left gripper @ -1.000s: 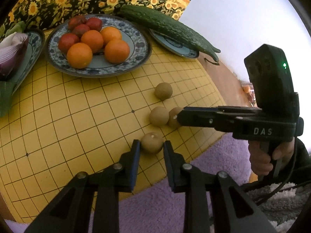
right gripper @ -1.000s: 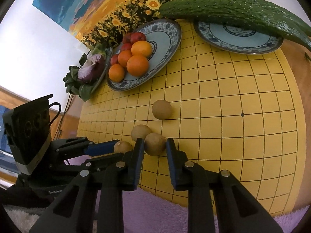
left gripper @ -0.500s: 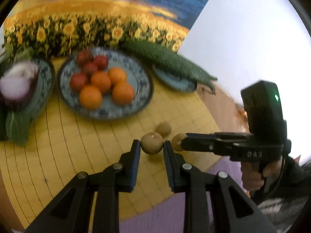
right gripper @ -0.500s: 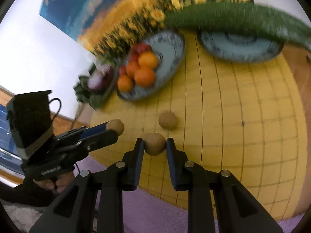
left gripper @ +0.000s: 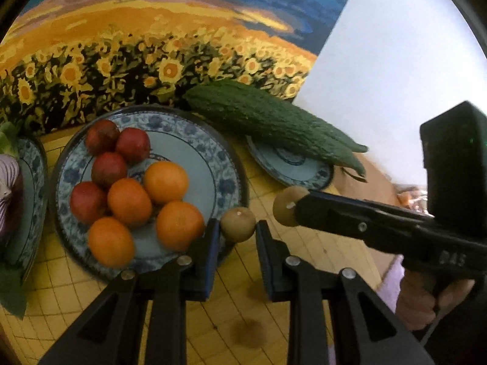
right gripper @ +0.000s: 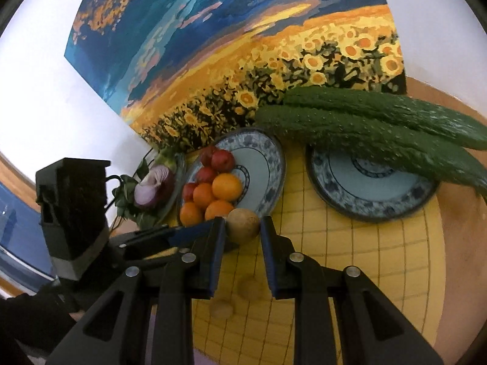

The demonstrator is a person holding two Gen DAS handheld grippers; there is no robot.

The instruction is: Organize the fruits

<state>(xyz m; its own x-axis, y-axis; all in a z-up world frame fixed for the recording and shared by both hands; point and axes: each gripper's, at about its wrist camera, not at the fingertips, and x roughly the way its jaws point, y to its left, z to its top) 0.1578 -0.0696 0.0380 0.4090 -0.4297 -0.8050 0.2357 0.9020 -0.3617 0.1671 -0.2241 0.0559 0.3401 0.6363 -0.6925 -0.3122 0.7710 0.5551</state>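
My left gripper (left gripper: 237, 229) is shut on a small round brown fruit (left gripper: 238, 224), held in the air just right of the blue-patterned fruit plate (left gripper: 210, 164). That plate carries several oranges (left gripper: 129, 202) and several red fruits (left gripper: 132, 144). My right gripper (right gripper: 243, 228) is shut on a second brown fruit (right gripper: 243, 225), close to the near rim of the same plate (right gripper: 261, 164). In the left wrist view the right gripper (left gripper: 292, 210) reaches in from the right with its fruit (left gripper: 284, 210). Two more brown fruits (right gripper: 223, 308) lie blurred on the yellow grid board (right gripper: 350, 258).
Two cucumbers (right gripper: 380, 133) rest across a smaller blue plate (right gripper: 374, 194) at the right. A third plate at the left holds a cut red onion (right gripper: 153, 184) and green leaves. A sunflower painting (left gripper: 152, 60) stands behind. A person's hand (left gripper: 420, 301) grips the right handle.
Both grippers have lifted their brown fruits off the grid board and carried them forward to the fruit plate. The two remaining fruits have dropped below the fingers in view.
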